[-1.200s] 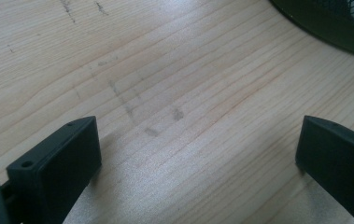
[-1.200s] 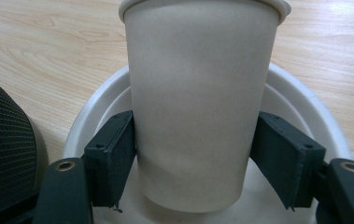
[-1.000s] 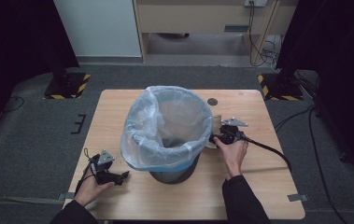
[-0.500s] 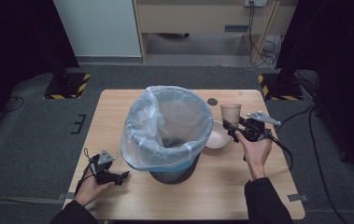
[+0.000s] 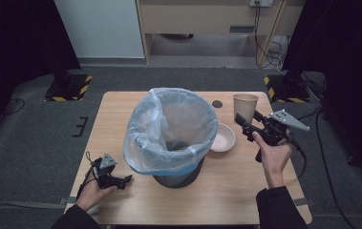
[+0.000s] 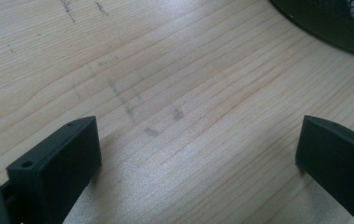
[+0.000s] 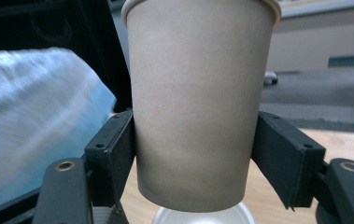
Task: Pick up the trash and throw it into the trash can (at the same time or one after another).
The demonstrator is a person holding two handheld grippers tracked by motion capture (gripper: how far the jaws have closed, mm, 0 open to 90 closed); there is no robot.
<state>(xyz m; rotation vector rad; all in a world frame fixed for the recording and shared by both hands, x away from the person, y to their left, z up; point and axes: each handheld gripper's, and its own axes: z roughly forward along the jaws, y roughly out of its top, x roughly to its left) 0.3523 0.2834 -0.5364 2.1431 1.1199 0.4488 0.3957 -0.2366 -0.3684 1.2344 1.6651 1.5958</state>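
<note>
Your right tongs (image 7: 193,154) grasp the paper cup (image 7: 198,93) upright, mouth up, axis vertical, squarely between both jaws; your left tongs (image 6: 198,154) stay released.

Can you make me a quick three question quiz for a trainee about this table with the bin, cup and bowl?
1. True or false: the right tool grips the paper cup upright.
2. What does the left tool hold? A) the bowl B) nothing C) the bin liner
3. Fill in: seen from above, the bowl lies on the table between the lined bin and the ____ hand.

Key:
1. True; in the right gripper view the jaws press both sides of the cup, its base lifted above the bowl.
2. B; its jaws stand apart over bare wood.
3. Right.
</note>
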